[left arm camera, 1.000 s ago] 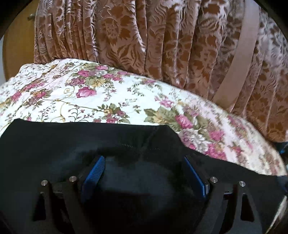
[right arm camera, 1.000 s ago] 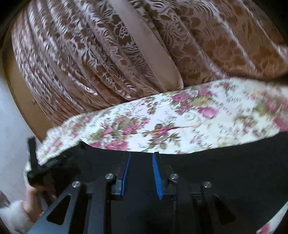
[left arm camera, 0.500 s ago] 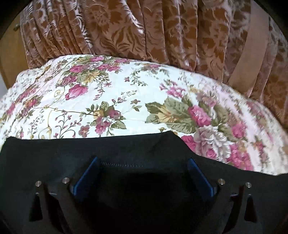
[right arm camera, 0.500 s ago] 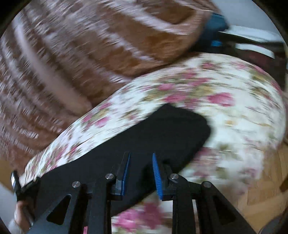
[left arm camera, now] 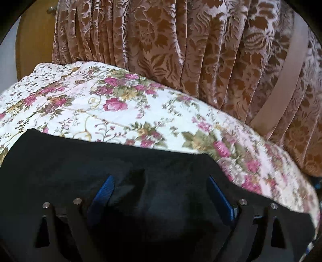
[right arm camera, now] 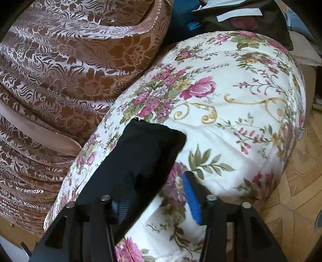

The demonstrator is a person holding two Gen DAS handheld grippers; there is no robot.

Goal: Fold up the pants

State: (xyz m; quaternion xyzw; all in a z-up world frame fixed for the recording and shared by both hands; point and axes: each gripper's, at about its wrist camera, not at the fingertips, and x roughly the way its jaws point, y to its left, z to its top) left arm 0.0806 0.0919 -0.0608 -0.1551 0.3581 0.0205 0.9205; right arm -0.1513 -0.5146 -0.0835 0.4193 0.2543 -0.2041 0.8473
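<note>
Black pants [left arm camera: 84,159] lie flat on a floral bedspread [left arm camera: 112,104]. My left gripper [left arm camera: 161,193] hovers low over the pants with its blue-padded jaws wide apart and nothing between them. In the right wrist view the far end of the pants [right arm camera: 145,153] lies on the bedspread [right arm camera: 237,112]. My right gripper [right arm camera: 159,199] is open, its left finger over the black cloth and its right finger [right arm camera: 192,199] over the bedspread beside the pants' edge.
A brown patterned curtain [left arm camera: 181,50] hangs right behind the bed and also shows in the right wrist view [right arm camera: 66,66]. A wooden floor [right arm camera: 299,181] lies past the bed's right edge. Dark clutter [right arm camera: 241,18] sits beyond the bed's end.
My right gripper has swung right along the pants to their far end and its jaws have opened wider. My left gripper stays open over the pants, shifting slightly.
</note>
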